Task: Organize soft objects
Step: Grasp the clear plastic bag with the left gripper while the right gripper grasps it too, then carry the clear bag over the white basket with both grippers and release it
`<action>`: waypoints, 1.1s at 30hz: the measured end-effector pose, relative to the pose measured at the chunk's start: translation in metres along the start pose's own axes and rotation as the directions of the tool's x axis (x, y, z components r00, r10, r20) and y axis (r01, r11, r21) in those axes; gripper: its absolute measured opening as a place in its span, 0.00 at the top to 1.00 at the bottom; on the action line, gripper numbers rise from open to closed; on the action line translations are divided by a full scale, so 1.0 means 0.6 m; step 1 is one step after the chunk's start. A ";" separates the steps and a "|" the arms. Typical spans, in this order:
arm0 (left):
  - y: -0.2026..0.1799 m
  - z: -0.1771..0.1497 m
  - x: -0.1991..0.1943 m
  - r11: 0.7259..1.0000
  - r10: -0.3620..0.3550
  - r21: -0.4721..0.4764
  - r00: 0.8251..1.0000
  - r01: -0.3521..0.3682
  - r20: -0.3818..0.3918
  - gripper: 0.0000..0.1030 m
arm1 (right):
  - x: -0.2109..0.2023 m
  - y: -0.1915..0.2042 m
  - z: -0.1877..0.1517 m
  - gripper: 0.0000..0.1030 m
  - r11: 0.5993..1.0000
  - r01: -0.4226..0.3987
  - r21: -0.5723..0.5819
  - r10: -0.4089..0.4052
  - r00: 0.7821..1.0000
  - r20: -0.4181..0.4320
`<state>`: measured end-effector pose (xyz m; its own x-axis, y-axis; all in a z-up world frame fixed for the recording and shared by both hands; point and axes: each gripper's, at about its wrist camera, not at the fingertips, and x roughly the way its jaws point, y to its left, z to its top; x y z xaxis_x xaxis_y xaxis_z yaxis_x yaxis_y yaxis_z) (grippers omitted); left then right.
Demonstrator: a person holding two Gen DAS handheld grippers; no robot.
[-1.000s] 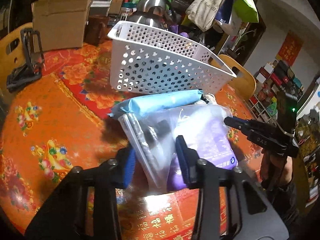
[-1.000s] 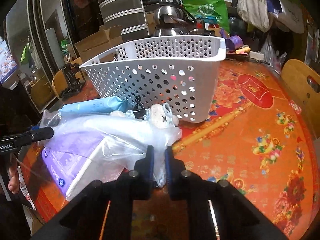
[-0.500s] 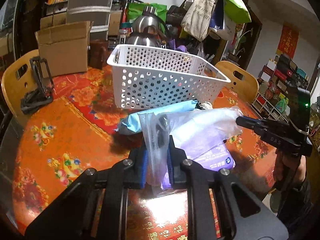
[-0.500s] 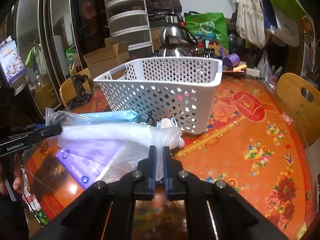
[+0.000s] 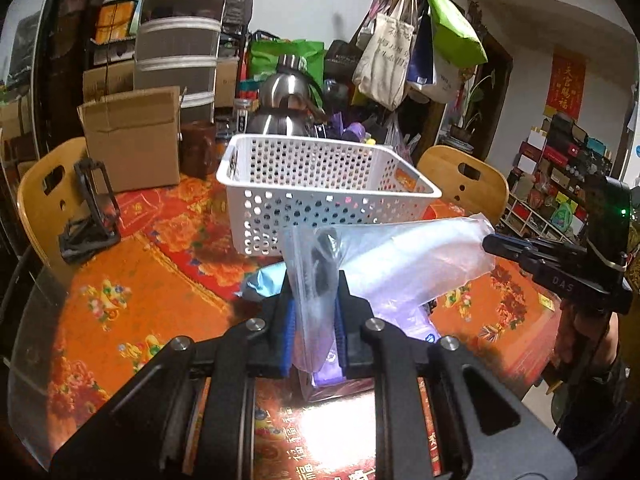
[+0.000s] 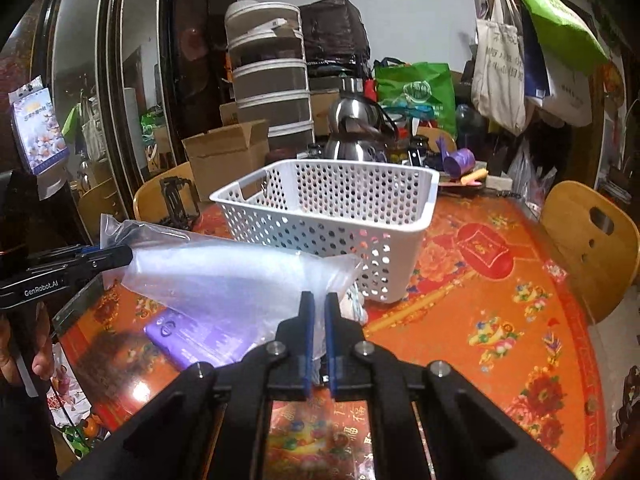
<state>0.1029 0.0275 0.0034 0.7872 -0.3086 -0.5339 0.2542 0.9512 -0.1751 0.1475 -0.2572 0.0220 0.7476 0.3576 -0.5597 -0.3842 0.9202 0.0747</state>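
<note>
A clear plastic bag (image 5: 404, 264) (image 6: 224, 276) with a purple pack inside hangs stretched between both grippers, lifted off the table. My left gripper (image 5: 316, 312) is shut on one end of the bag, and shows at the left edge of the right wrist view (image 6: 108, 256). My right gripper (image 6: 316, 320) is shut on the other end, and shows at the right of the left wrist view (image 5: 496, 246). The white perforated basket (image 5: 332, 204) (image 6: 340, 216) stands just beyond the bag. A light blue pack (image 5: 262, 282) lies on the table under the bag.
The round table has a red and orange flowered cloth (image 6: 500, 312). Behind the basket stand a steel kettle (image 5: 286, 108), a cardboard box (image 5: 134, 140) and a black stand (image 5: 92, 208). Wooden chairs (image 6: 592, 240) ring the table. A small white item (image 6: 354, 304) lies by the basket's near corner.
Both grippers rose with the bag, lifting it off the table and stretching it out. The left gripper's jaws closed onto the bag's end. The basket now sits lower in view.
</note>
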 end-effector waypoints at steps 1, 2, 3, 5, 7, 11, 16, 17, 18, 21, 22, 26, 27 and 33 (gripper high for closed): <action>-0.002 0.003 -0.006 1.000 0.003 0.004 1.000 -0.003 0.011 0.86 | -0.004 0.002 0.003 0.97 1.000 0.001 -0.004 -0.001 1.000 0.005; -0.004 0.005 -0.010 1.000 0.005 0.008 1.000 -0.005 0.018 0.86 | -0.009 0.003 0.006 0.97 1.000 0.002 -0.007 -0.002 1.000 0.010; -0.007 0.007 -0.016 1.000 0.009 0.014 1.000 -0.010 0.026 0.86 | -0.013 0.005 0.008 0.97 1.000 0.002 -0.010 -0.002 1.000 0.015; -0.012 0.013 -0.027 1.000 0.012 0.020 0.999 -0.013 0.038 0.86 | -0.022 0.007 0.013 0.97 1.000 0.005 -0.014 -0.004 1.000 0.025; -0.016 0.022 -0.035 1.000 0.013 0.027 0.999 -0.015 0.050 0.86 | -0.028 0.008 0.021 0.97 1.000 0.007 -0.017 -0.007 0.999 0.036; -0.025 0.043 -0.045 0.999 0.013 0.038 0.998 -0.015 0.069 0.86 | -0.037 0.005 0.041 0.97 1.000 0.020 -0.022 -0.019 0.998 0.055; -0.033 0.089 -0.044 0.999 0.012 0.048 0.996 -0.016 0.085 0.86 | -0.039 -0.003 0.077 0.97 0.999 0.040 -0.028 -0.038 0.997 0.074; -0.033 0.099 -0.043 0.999 0.012 0.047 0.996 -0.016 0.086 0.86 | -0.038 -0.005 0.086 0.97 0.999 0.044 -0.029 -0.042 0.996 0.076; -0.035 0.114 -0.038 0.998 0.018 0.051 0.996 -0.023 0.088 0.86 | -0.037 -0.007 0.094 0.97 0.998 0.047 -0.029 -0.045 0.996 0.076; -0.034 0.151 -0.017 0.998 0.025 0.049 0.996 -0.029 0.083 0.86 | -0.023 -0.017 0.129 0.97 0.998 0.064 -0.024 -0.062 0.995 0.078; -0.032 0.161 -0.010 0.999 0.024 0.046 0.997 -0.028 0.078 0.86 | -0.017 -0.021 0.139 0.97 0.998 0.064 -0.020 -0.063 0.995 0.077; -0.023 0.211 0.028 0.999 0.028 0.031 0.998 -0.030 0.057 0.86 | 0.004 -0.043 0.179 0.97 0.998 0.060 0.008 -0.060 0.996 0.068; -0.020 0.228 0.041 0.999 0.036 0.029 0.998 -0.038 0.052 0.86 | 0.010 -0.047 0.189 0.97 0.998 0.056 0.013 -0.056 0.996 0.066; 0.001 0.305 0.131 0.998 0.069 0.003 0.998 -0.069 0.015 0.86 | 0.094 -0.078 0.245 0.97 0.994 0.110 0.016 -0.110 0.994 0.021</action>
<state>0.2678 0.0043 0.1129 0.8111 -0.2424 -0.5324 0.2009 0.9702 -0.1358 0.2872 -0.2566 0.1081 0.7967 0.2574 -0.5469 -0.2913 0.9563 0.0259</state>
